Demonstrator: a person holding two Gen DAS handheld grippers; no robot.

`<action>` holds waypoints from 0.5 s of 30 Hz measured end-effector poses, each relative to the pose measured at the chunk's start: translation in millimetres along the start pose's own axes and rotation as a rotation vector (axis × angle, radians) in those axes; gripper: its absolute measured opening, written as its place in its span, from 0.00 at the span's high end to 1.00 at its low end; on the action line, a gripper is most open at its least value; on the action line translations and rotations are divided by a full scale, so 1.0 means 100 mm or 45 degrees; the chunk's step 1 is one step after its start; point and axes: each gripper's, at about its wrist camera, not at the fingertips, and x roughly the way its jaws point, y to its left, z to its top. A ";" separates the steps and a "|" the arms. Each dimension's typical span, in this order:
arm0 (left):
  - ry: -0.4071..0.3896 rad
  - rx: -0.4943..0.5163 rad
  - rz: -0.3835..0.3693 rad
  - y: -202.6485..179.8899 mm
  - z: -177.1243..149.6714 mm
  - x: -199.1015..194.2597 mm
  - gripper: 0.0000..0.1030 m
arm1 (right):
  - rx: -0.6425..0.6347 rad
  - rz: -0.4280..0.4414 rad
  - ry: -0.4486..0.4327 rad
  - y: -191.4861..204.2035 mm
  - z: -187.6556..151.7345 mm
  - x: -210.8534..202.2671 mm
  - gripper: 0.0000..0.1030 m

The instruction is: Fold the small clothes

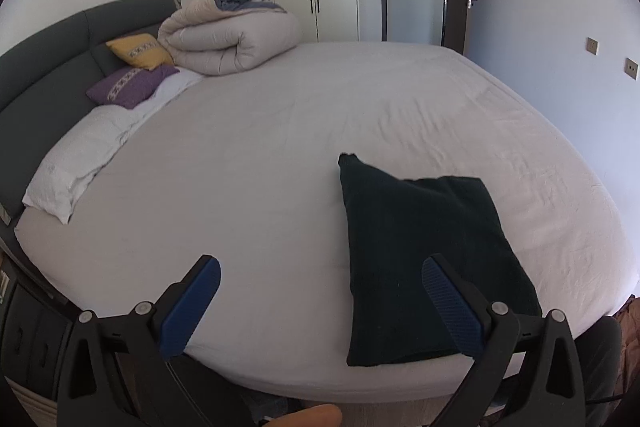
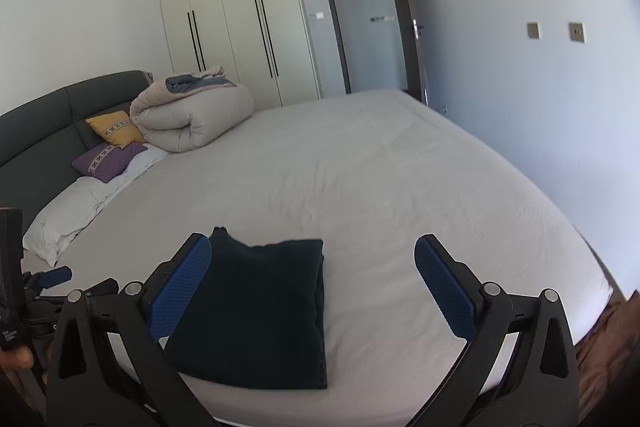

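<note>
While both grippers hang above the near edge of the bed, the scene is recorded as follows.

Step in hand: a fold is judged to be finished, since the dark garment (image 1: 424, 259) is seen lying as a compact, roughly rectangular packet with nothing gripping it.

Garment: it is laid flat on the pale sheet of the bed (image 1: 280, 147), close to the near edge, with one small corner sticking up at its far left.

Left gripper (image 1: 320, 301): its jaws are held wide apart and nothing is held; its right finger is seen over the garment, and contact cannot be told.

Right gripper (image 2: 312, 287): its jaws are spread to their widest and nothing is held between them; the garment is seen behind its left finger.

Elsewhere: a rolled duvet (image 1: 228, 39) and cushions are kept well apart, by the headboard.

Next move: either a further fold is called for, with one edge pinched and carried across, or the packet is to be set aside; the raised corner should be smoothed first.
</note>
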 end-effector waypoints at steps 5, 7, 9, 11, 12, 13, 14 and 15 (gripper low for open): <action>0.135 -0.062 -0.060 -0.01 -0.24 0.23 0.00 | 0.011 -0.058 0.175 -0.05 -0.44 0.37 0.00; 0.148 -0.056 -0.042 -0.04 -0.29 0.27 0.00 | 0.006 -0.073 0.217 -0.05 -0.54 0.50 0.00; 0.161 -0.050 -0.039 -0.04 -0.31 0.30 0.00 | 0.005 -0.077 0.250 -0.05 -0.62 0.61 0.00; 0.168 -0.048 -0.039 -0.05 -0.33 0.34 0.00 | -0.002 -0.071 0.272 -0.02 -0.67 0.70 0.00; 0.170 -0.045 -0.039 -0.06 -0.33 0.35 0.00 | -0.009 -0.072 0.279 0.00 -0.71 0.75 0.00; 0.171 -0.041 -0.039 -0.05 -0.32 0.35 0.00 | -0.016 -0.075 0.286 -0.04 -0.74 0.75 0.00; 0.172 -0.038 -0.040 -0.06 -0.33 0.36 0.00 | -0.022 -0.076 0.293 -0.06 -0.73 0.77 0.00; 0.172 -0.037 -0.042 -0.06 -0.33 0.37 0.00 | -0.026 -0.076 0.300 -0.04 -0.77 0.81 0.00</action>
